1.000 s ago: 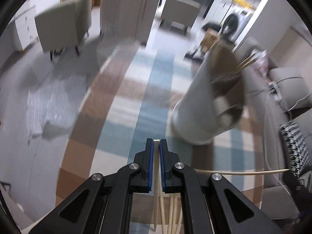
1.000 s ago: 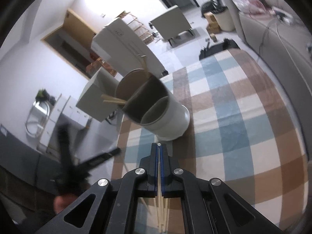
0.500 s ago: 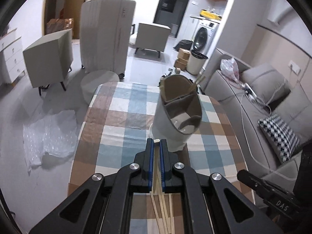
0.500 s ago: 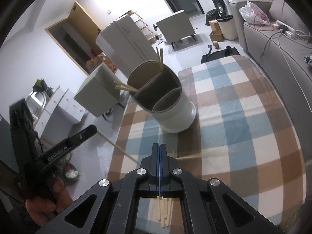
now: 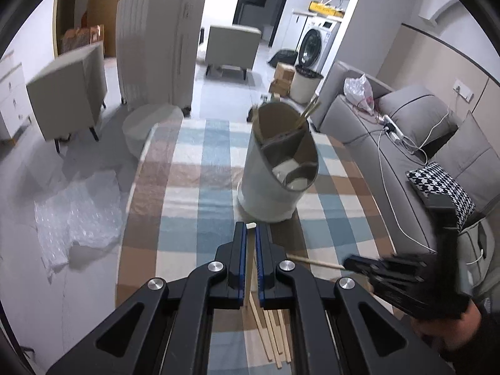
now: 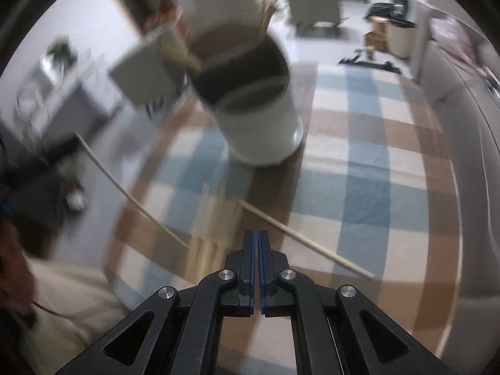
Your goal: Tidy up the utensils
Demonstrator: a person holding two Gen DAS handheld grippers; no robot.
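A single pale chopstick (image 5: 250, 250) sits pinched between the blue pads of the left claw (image 5: 250, 234), its blunt end showing at the fingertips just below the middle of the left wrist view; the jaws are nearly closed on it. In the right wrist view the same stick appears as a long thin line (image 6: 131, 197) running from the left edge down toward the centre. Below the left claw, at the bottom centre of that view, a loose bundle of chopsticks (image 5: 272, 334) lies flat on the table (image 5: 187, 218), which wears a checked cloth of blue, brown and cream. Just above the claw, in the centre of the frame, stands the grey utensil holder (image 5: 275, 175), a round tub split into compartments, with a couple of chopsticks (image 5: 307, 112) already leaning out of its far compartment. The right claw (image 6: 257, 250) shows its jaws pressed together with nothing visible between them; in the left wrist view it appears as a blurred black shape (image 5: 403, 278) at the lower right. Another chopstick (image 6: 303, 240) lies diagonally on the cloth just ahead of it, right of the bundle. In the right wrist view the holder (image 6: 256, 118) is blurred, upper centre. Beyond the table are a grey sofa (image 5: 422, 143) at right, a washing machine (image 5: 315, 47) at upper right and bubble wrap (image 5: 78, 212) on the floor at left.
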